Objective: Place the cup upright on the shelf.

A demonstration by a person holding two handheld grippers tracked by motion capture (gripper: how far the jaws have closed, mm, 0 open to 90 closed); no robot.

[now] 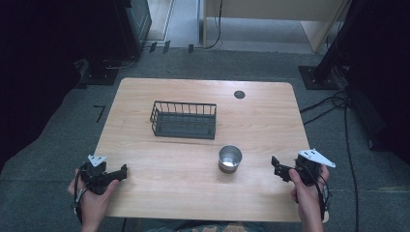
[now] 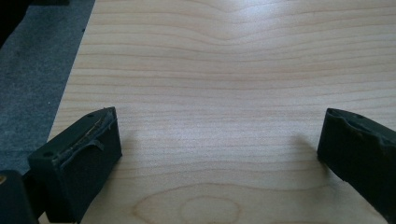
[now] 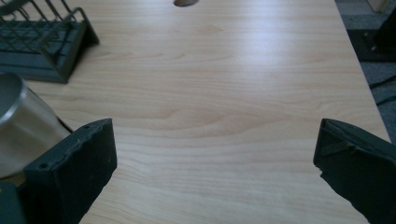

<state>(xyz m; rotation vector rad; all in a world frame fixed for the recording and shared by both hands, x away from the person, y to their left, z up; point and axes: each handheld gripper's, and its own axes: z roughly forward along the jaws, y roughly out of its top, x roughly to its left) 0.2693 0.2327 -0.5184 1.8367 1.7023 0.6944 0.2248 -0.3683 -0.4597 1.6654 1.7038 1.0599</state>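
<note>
The right tool sits at the near right of the counter, held in a hand that comes in from the near edge. Its jaws stand wide apart with bare wood between them, and they point left toward the steel cup. In the right gripper view the cup stands just beside the left-hand jaw, upright, apart from it as far as can be seen.

The left tool rests at the near left corner in the other hand, jaws likewise spread wide over wood grain and holding nothing.

The cup stands on the counter a little right of centre, nearer the person than the black wire basket, which lies further back around the middle. A small dark round hole marks the far side of the counter, right of the basket.
</note>
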